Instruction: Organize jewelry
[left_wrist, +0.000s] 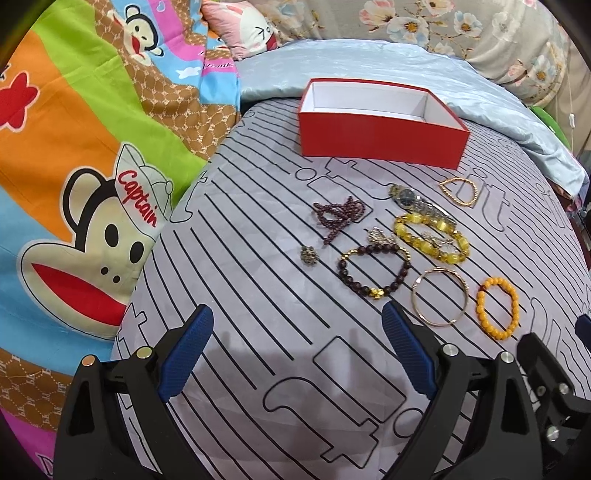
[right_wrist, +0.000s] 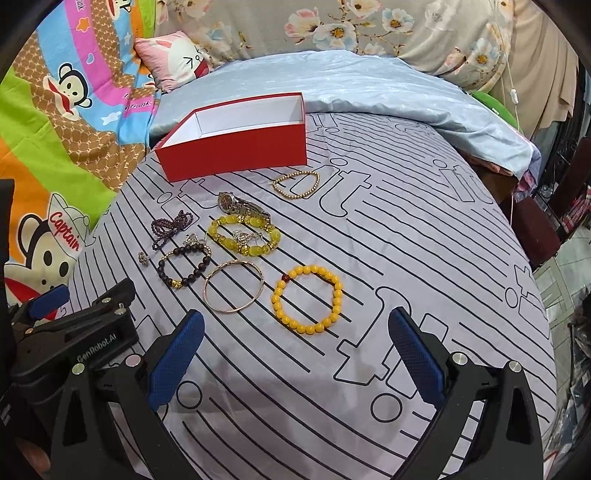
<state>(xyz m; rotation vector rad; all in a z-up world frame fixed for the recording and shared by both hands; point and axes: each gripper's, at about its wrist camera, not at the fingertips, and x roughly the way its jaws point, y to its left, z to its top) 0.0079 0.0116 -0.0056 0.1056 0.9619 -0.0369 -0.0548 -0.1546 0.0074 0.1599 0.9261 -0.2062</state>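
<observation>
Right wrist view: the right hand-held gripper (right_wrist: 291, 343) hangs released and empty above a striped bed (right_wrist: 406, 240), near an orange bead bracelet (right_wrist: 307, 298). The left hand-held gripper (left_wrist: 295, 339) is also spread, holding nothing. The jewelry lies between both grippers and an empty red box (right_wrist: 236, 147). Overlapping pieces, like the watch (right_wrist: 242, 206) and yellow bracelet (right_wrist: 243, 236), could snag together. A small silver charm is possibly tangled there; hard to tell.

Striped grey bedsheet (right_wrist: 369, 258), cartoon monkey quilt (left_wrist: 74, 166), pale blue blanket (right_wrist: 351, 85), pink pillow (right_wrist: 177, 59)
</observation>
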